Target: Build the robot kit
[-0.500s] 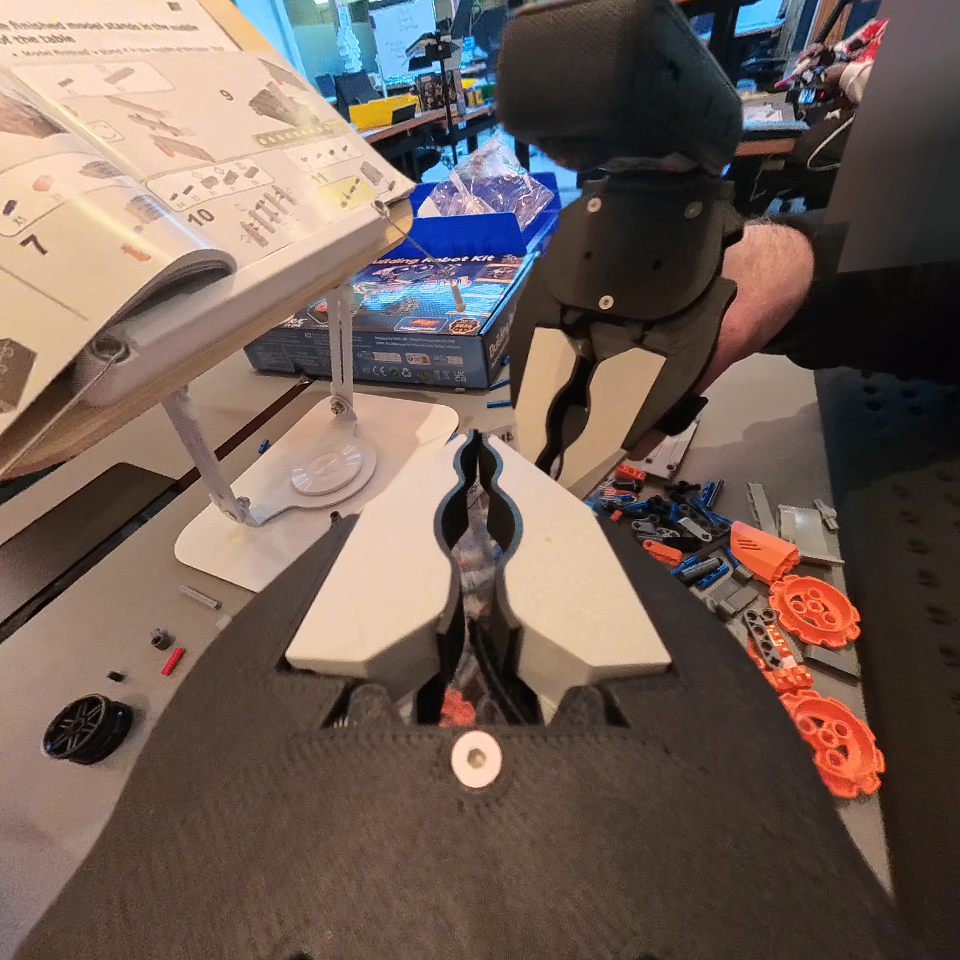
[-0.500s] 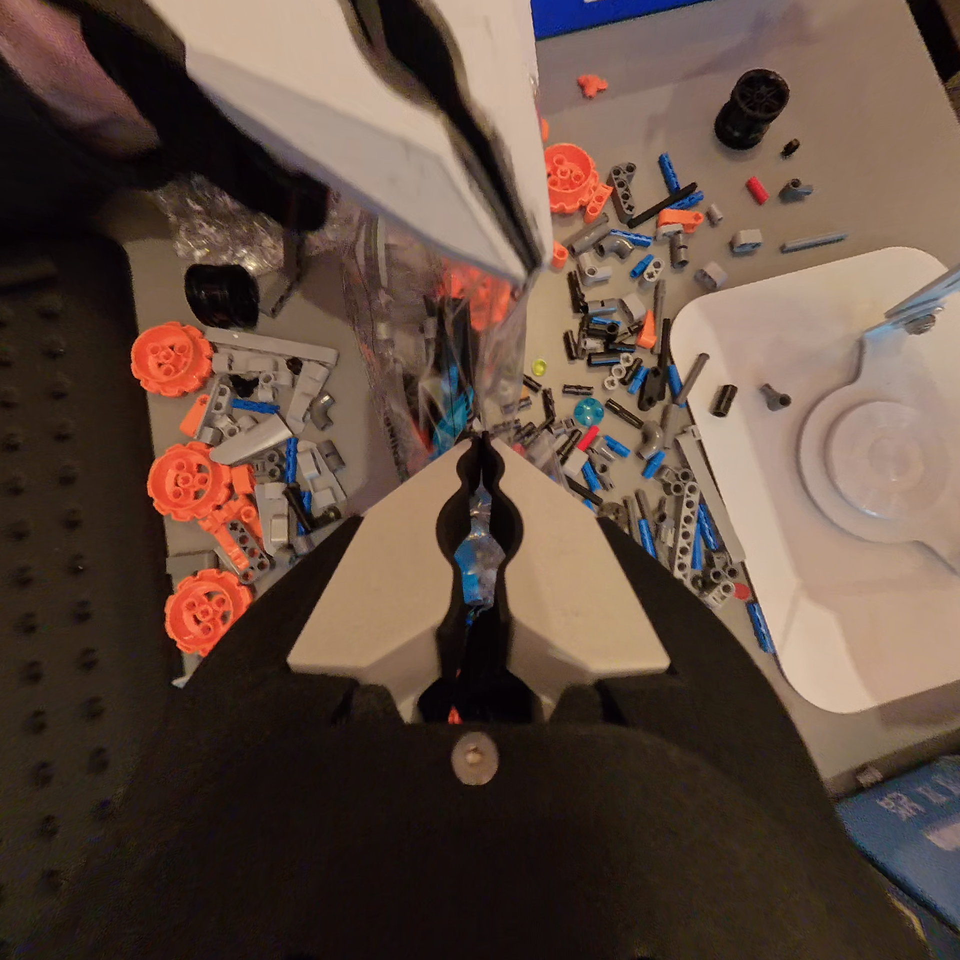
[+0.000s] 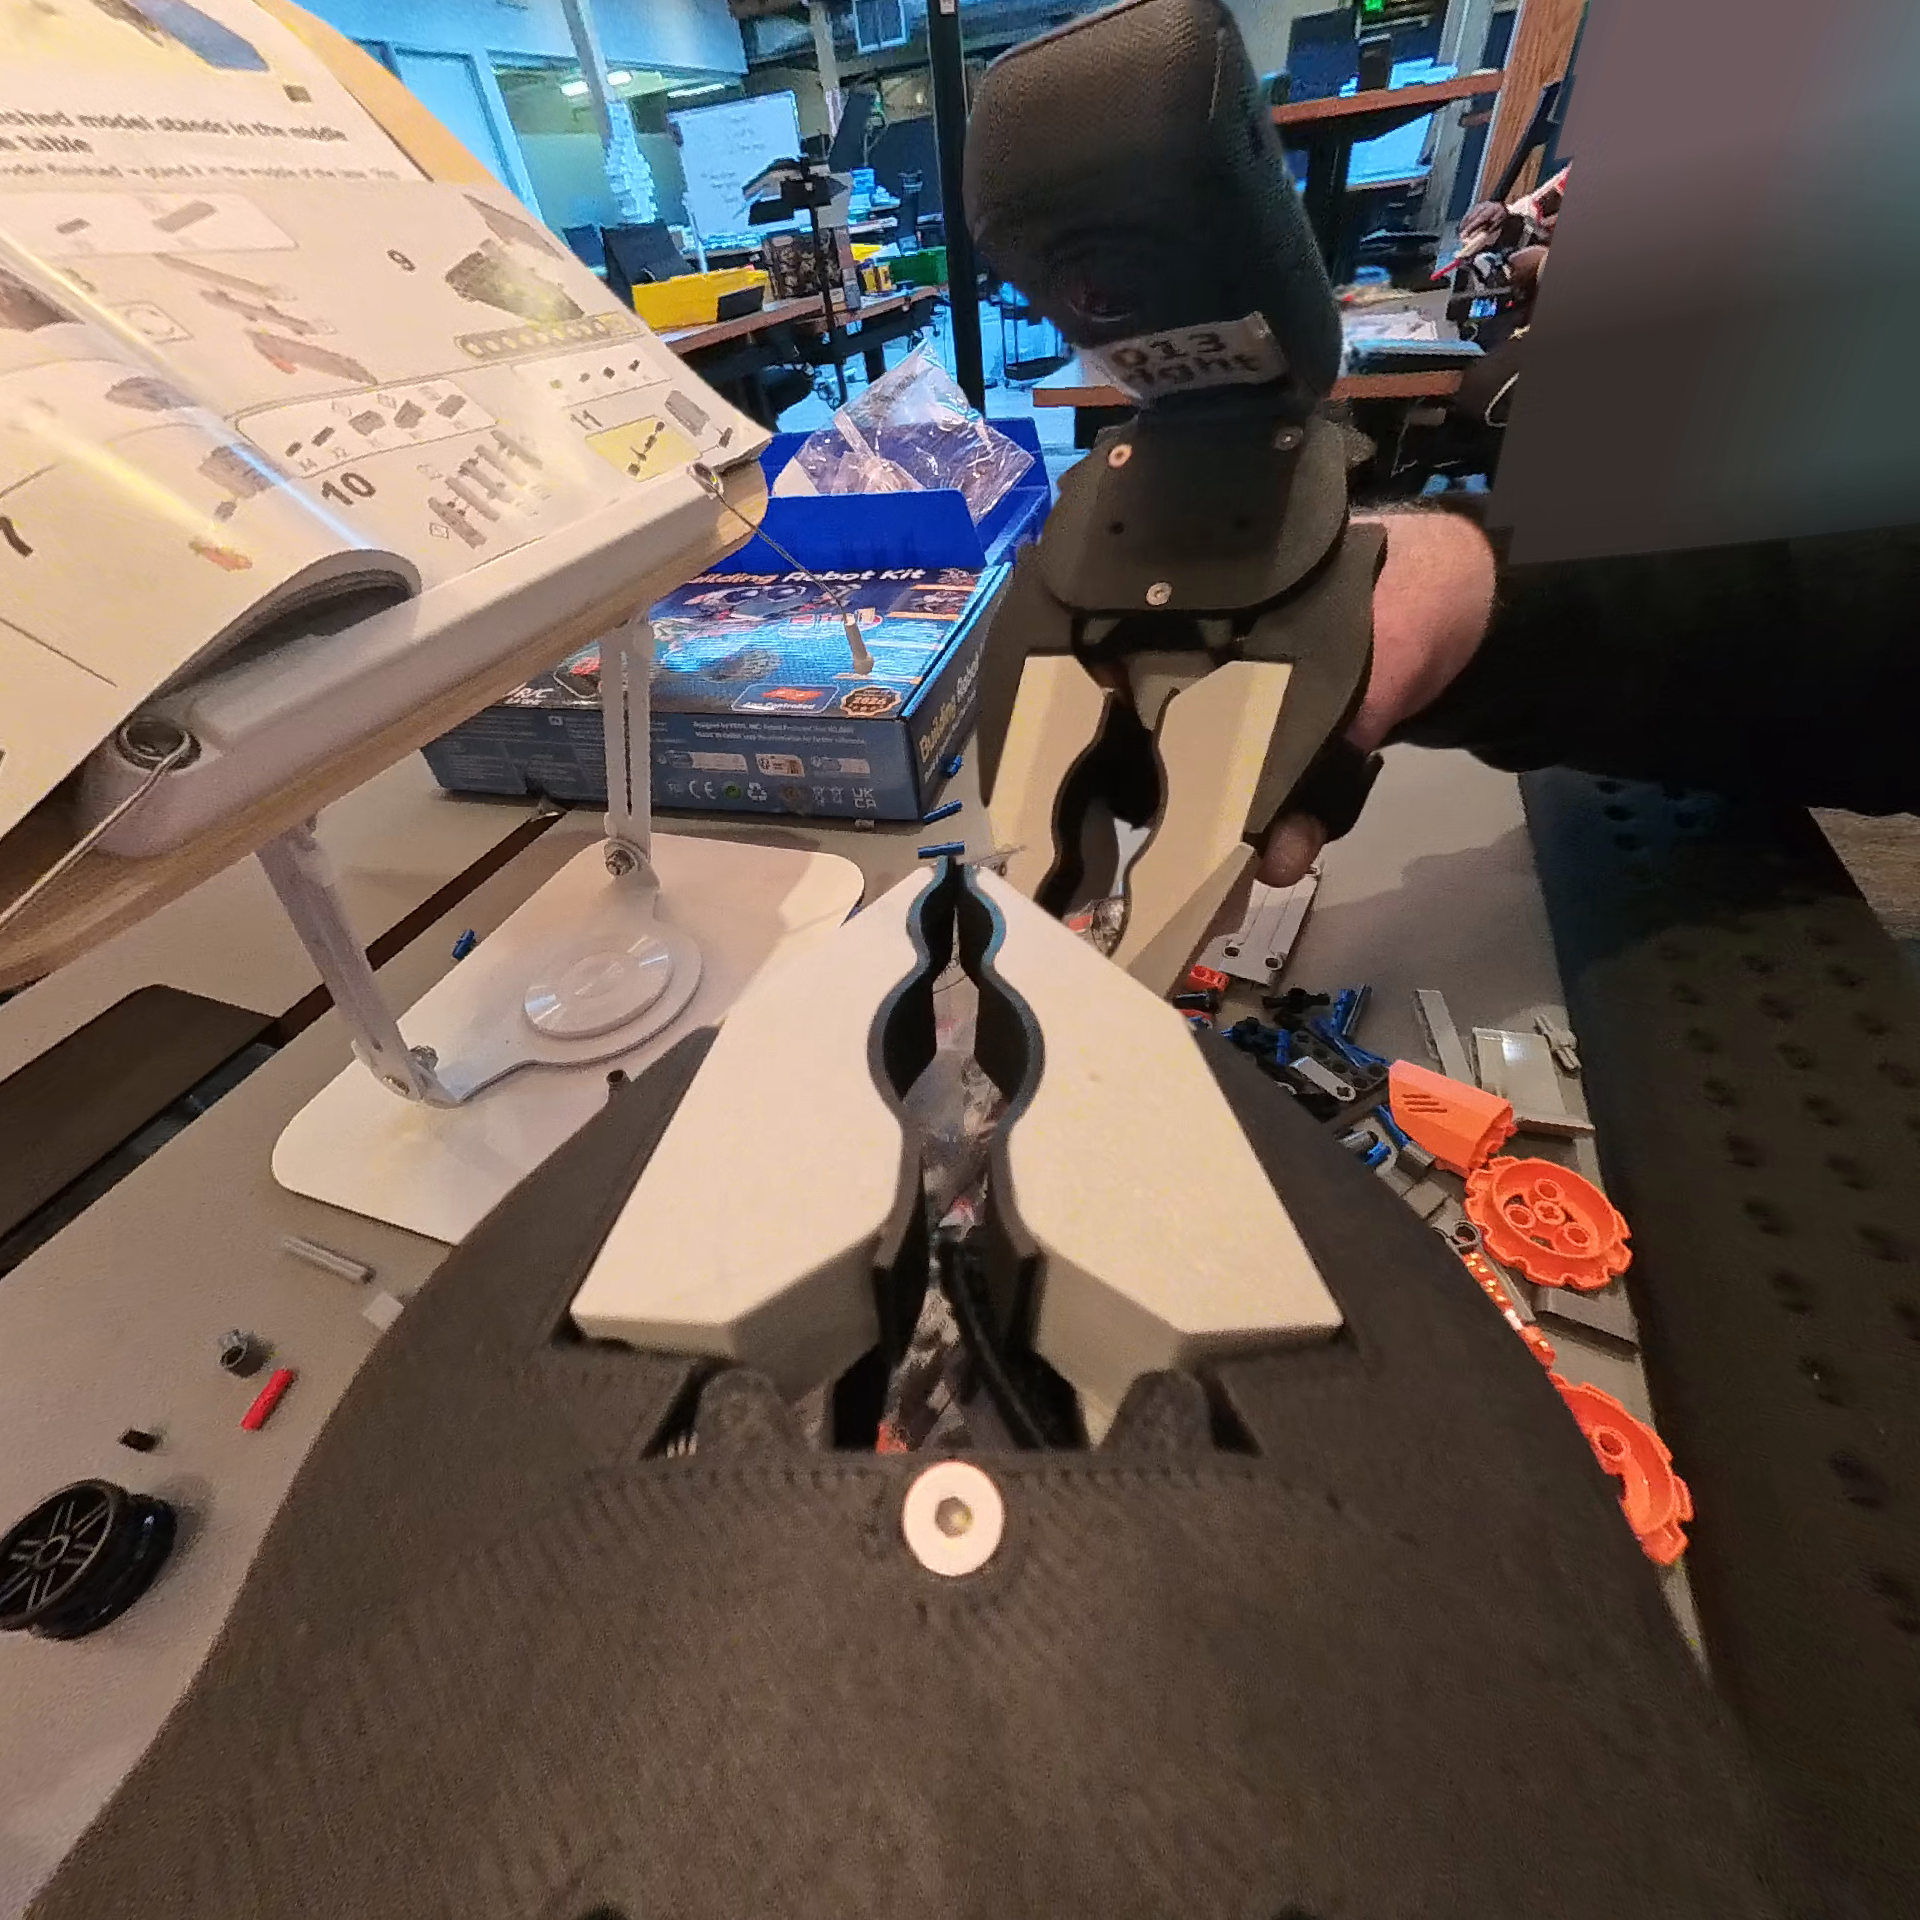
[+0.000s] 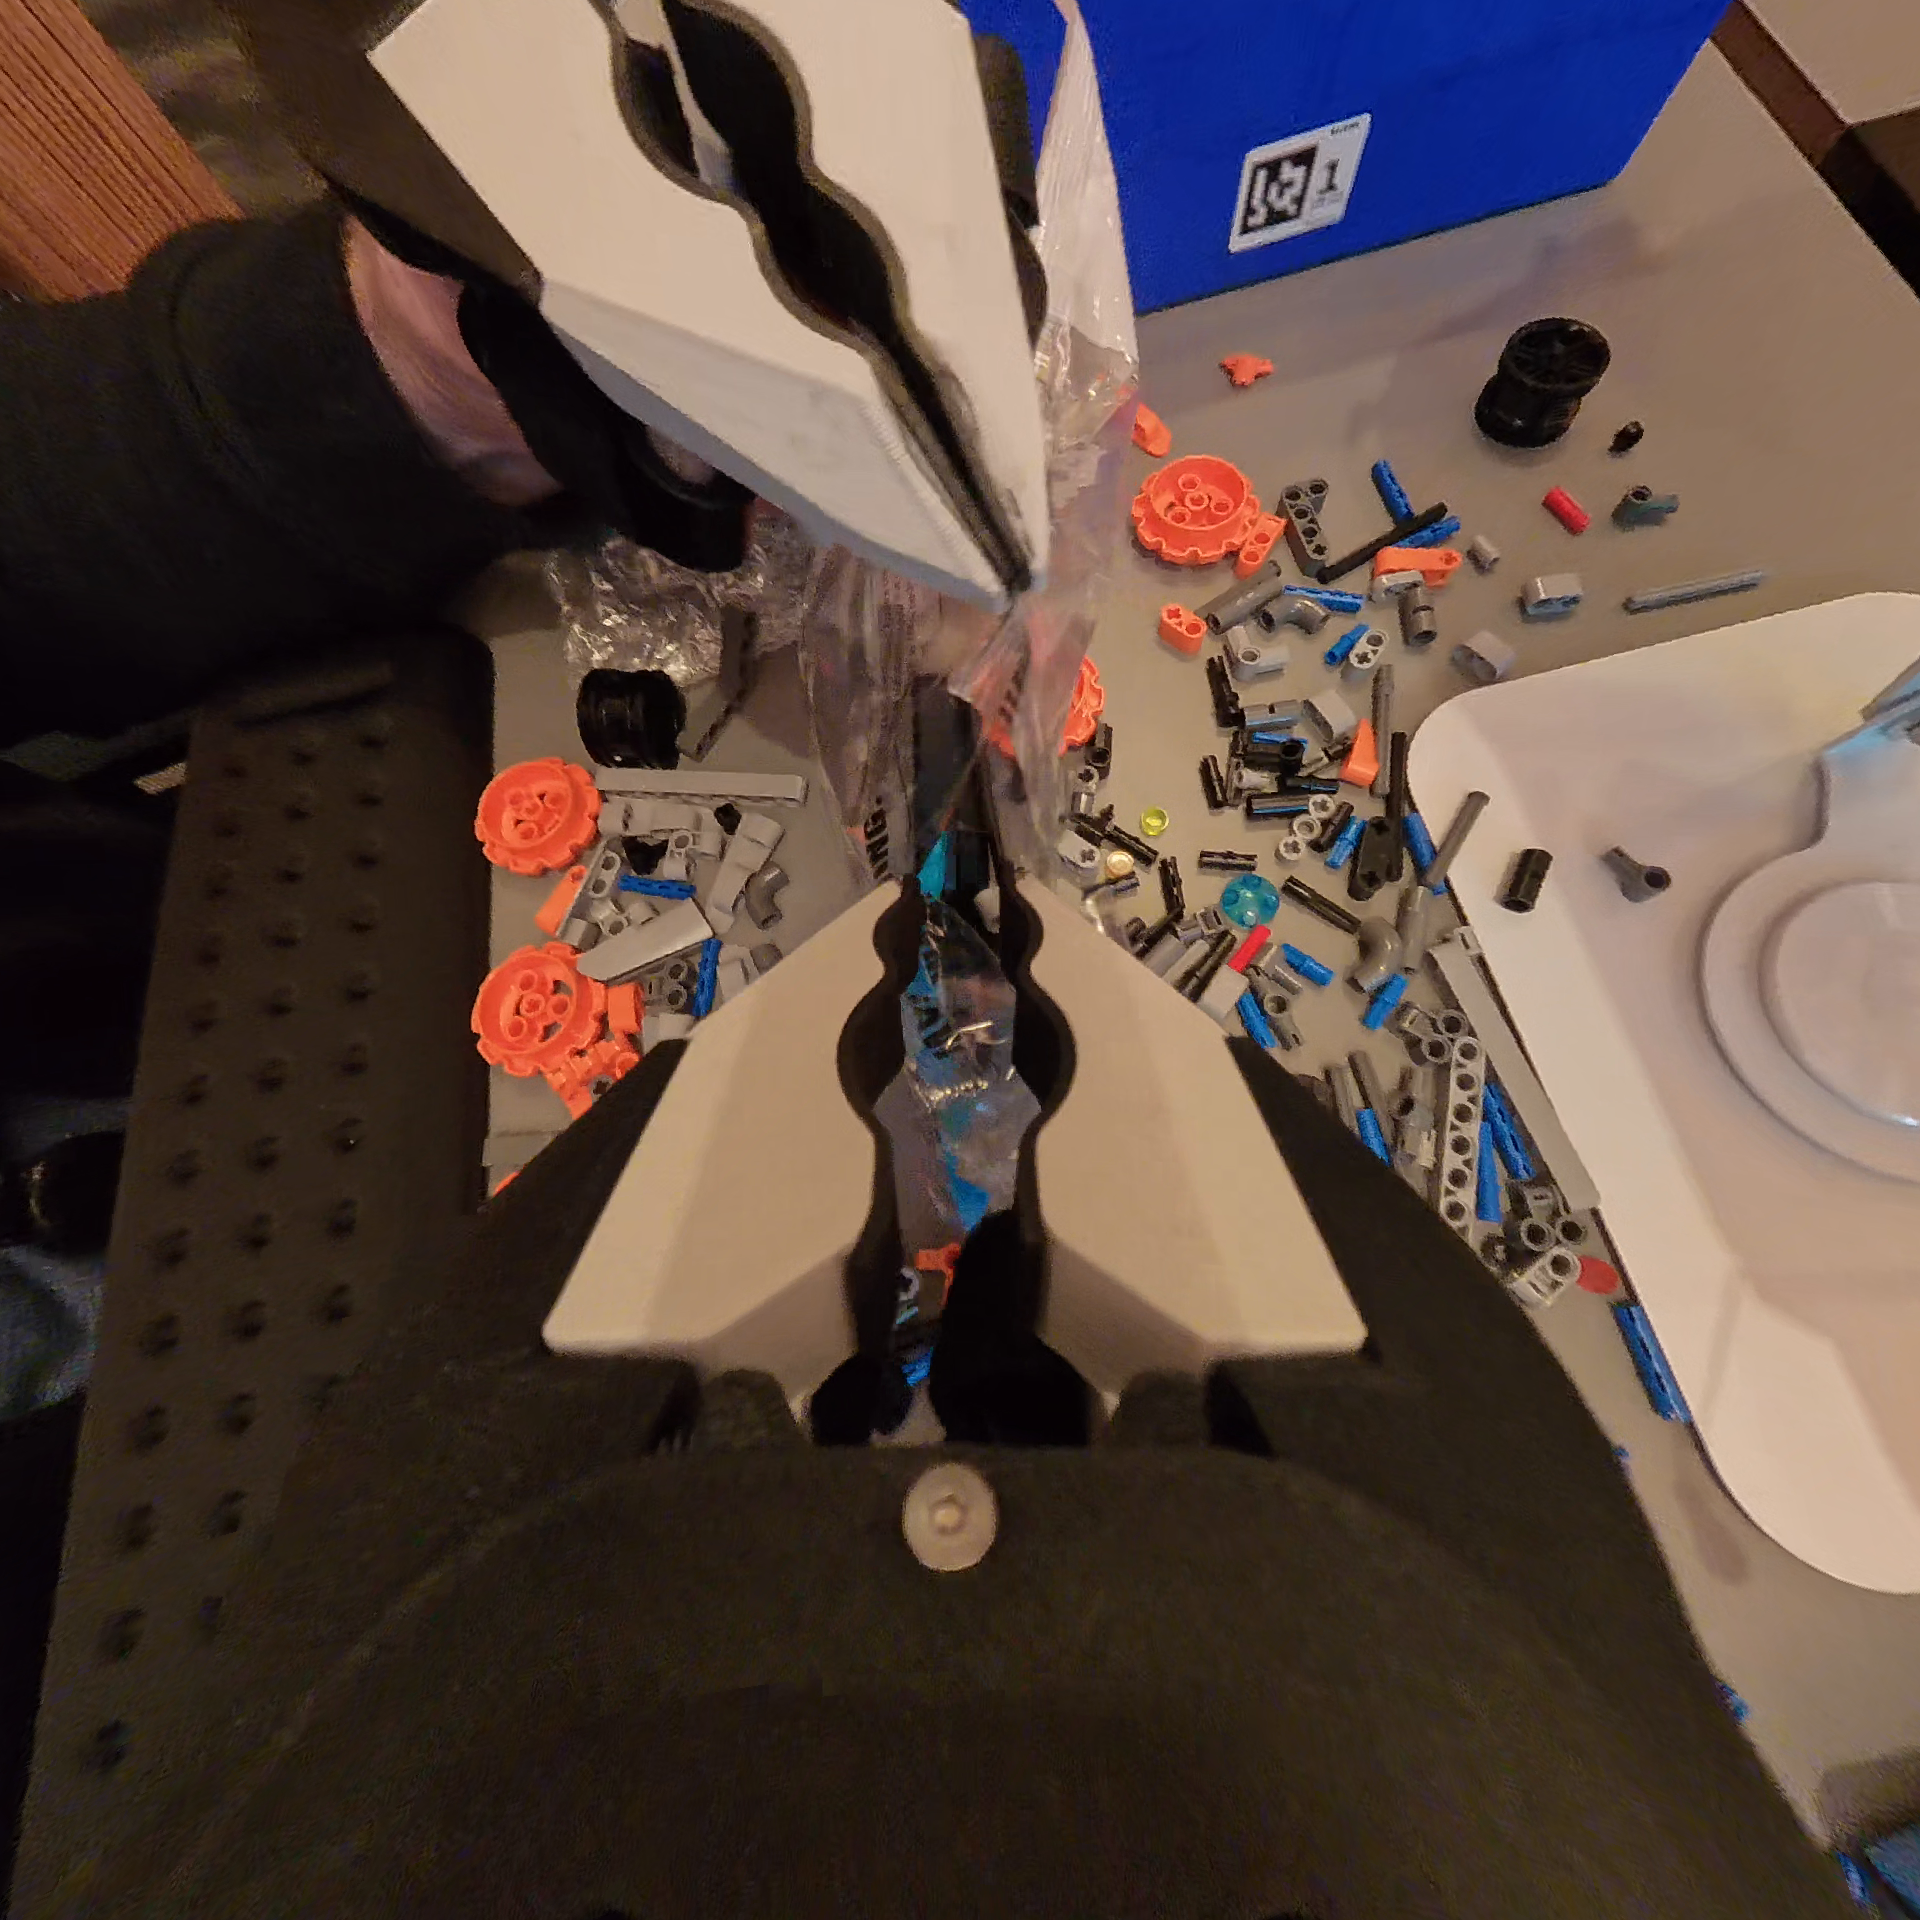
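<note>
So we've got both jaws clamped on the same clear plastic bag (image 4: 1039,665): the right gripper (image 4: 961,883) pinches its lower end, jaws nearly together on the film, and the left gripper (image 4: 1013,582) has its jaws closed on the upper end, so the bag hangs stretched between them above the bench (image 4: 1351,364). Inside the bag we can make out small black, blue and orange bits, too jumbled to count. Under it, loose building pieces (image 4: 1299,790) are scattered on the bench, with five orange gear wheels (image 4: 535,816) showing, one half hidden behind the bag, plus two black wheels (image 4: 1543,379). Just right of the pile sits a white stand base (image 4: 1662,1299) with two small dark pieces on it. Farther back, the blue kit box (image 3: 727,686) lies open with another crumpled clear bag (image 3: 914,436) in it.
</note>
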`<state>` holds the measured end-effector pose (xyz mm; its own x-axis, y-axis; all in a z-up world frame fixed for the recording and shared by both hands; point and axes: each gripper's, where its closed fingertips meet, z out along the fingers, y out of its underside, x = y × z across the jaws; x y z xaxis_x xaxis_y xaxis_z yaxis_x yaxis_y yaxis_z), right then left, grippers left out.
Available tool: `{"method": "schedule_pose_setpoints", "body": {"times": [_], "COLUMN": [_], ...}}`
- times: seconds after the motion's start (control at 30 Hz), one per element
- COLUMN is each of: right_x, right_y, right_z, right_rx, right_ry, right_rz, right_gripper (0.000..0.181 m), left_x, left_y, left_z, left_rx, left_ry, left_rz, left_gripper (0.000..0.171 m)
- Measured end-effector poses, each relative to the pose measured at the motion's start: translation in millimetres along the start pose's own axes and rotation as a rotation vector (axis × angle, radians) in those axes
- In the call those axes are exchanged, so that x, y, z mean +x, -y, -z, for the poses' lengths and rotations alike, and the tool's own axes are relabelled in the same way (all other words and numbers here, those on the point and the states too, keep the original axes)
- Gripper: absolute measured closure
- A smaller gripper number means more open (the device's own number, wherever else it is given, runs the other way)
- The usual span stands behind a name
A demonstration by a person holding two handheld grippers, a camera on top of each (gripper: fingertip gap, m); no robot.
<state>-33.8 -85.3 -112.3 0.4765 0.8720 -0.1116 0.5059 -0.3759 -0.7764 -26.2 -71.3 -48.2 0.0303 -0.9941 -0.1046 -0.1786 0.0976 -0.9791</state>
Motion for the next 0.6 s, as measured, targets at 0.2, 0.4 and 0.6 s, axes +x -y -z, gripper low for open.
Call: {"method": "schedule_pose_setpoints", "body": {"times": [0.2, 0.4, 0.6], "right_x": [-14.1, -24.9, -22.8], "right_y": [0.5, 5.3, -0.6], "right_z": [-6.7, -4.4, -8.7], "right_rx": [0.007, 0.029, -0.01], "right_ry": [0.099, 0.219, 0.206], "right_rz": [-0.055, -0.165, -0.215], "right_gripper": [0.17, 0.168, 0.168], "left_x": [6.1, 8.3, 13.0], "left_y": [-0.1, -1.5, -3.5], "left_z": [-4.8, -9.6, -14.0], "left_rx": [-0.008, -0.015, -0.029], "left_ry": [-0.004, 0.024, 0.038], "left_rz": [-0.035, -0.075, -0.118], "left_gripper": [0.171, 0.171, 0.171]}}
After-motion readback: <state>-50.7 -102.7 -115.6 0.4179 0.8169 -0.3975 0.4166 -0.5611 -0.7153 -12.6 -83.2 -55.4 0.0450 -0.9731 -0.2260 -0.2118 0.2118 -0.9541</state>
